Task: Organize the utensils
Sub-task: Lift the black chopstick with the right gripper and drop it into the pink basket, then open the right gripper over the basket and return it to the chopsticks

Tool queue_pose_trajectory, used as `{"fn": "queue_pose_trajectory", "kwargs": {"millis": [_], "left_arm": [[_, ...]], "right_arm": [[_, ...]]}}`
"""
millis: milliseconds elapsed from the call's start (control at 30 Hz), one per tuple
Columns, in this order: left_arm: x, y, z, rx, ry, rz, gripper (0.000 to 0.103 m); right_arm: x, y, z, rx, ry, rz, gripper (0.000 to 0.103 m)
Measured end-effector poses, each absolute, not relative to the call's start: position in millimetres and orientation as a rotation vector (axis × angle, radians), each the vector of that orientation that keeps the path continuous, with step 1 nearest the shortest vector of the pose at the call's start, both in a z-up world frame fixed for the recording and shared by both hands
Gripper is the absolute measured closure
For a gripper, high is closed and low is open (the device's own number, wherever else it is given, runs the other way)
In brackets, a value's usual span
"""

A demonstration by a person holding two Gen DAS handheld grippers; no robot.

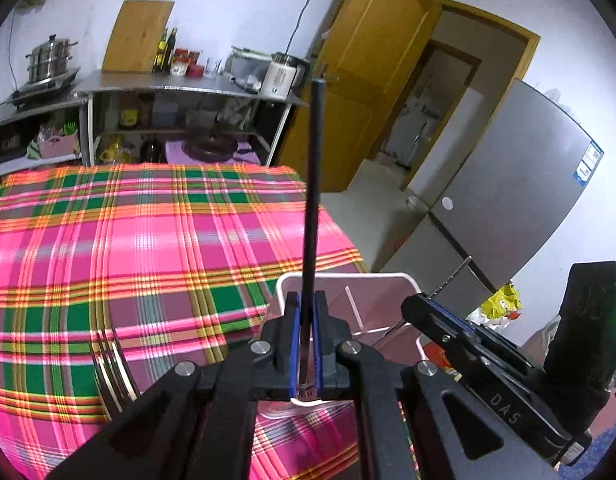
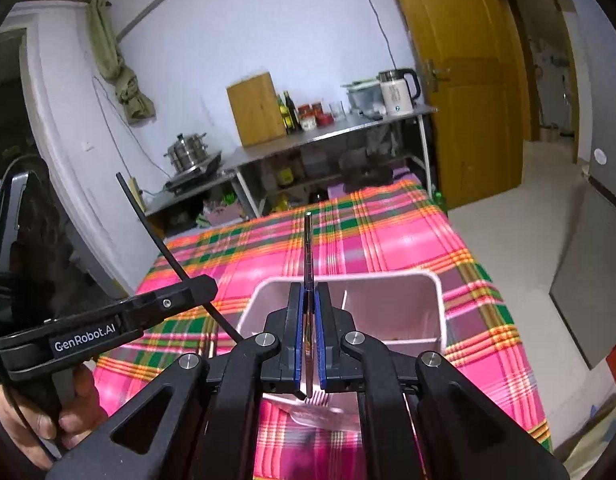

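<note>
My left gripper (image 1: 306,300) is shut on a thin black-handled utensil (image 1: 313,180). Its handle stands up and away from me, and its working end sits low between the blue pads. In the right wrist view my right gripper (image 2: 308,288) is shut on a metal fork (image 2: 308,248), handle pointing up and tines showing below the pads. A white rectangular bin (image 2: 441,308) lies on the table just beyond both grippers, with its rim (image 1: 347,276) behind the left fingers. The left gripper (image 2: 206,282) with the black utensil (image 2: 156,236) is to the left of the right one. The right gripper (image 1: 411,304) shows at the right.
A pink plaid tablecloth (image 1: 128,240) covers the table, and the bin sits near its right edge. Behind it is a steel shelf (image 1: 188,86) with a kettle (image 1: 282,76), cutting board and pot. A wooden door (image 1: 371,80) and a fridge (image 1: 507,200) stand to the right. A hand (image 2: 36,420) holds the left gripper's handle.
</note>
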State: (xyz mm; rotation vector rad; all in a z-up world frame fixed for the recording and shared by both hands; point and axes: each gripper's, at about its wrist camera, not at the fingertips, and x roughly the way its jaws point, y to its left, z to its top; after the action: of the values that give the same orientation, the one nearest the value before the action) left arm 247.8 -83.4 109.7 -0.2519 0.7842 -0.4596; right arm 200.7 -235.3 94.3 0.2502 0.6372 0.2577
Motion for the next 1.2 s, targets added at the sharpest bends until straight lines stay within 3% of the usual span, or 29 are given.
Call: {"fn": "queue_pose_trajectory", "kwargs": {"millis": [133, 267, 500, 833, 1200], "left_arm": [[248, -81, 102, -0.264, 0.799, -0.461, 0.093], [244, -77, 104, -0.279, 0.788, -0.462, 0.075], [224, -56, 122, -0.298, 0.716, -0.446, 0.062], [165, -6, 133, -0.274, 0.607, -0.355, 0.059], [121, 32, 71, -0.258, 0.677, -0.221, 0.059]], "right_arm": [[204, -233, 85, 0.249, 0.667, 0.261, 0.098], [200, -235, 85, 0.246, 0.665, 0.255, 0.094], [183, -238, 102, 0.242, 0.602, 0.239, 0.084], [140, -231, 122, 0.227, 0.517, 0.261, 0.084], [104, -195, 90, 0.148, 0.575, 0.354, 0.084]]}}
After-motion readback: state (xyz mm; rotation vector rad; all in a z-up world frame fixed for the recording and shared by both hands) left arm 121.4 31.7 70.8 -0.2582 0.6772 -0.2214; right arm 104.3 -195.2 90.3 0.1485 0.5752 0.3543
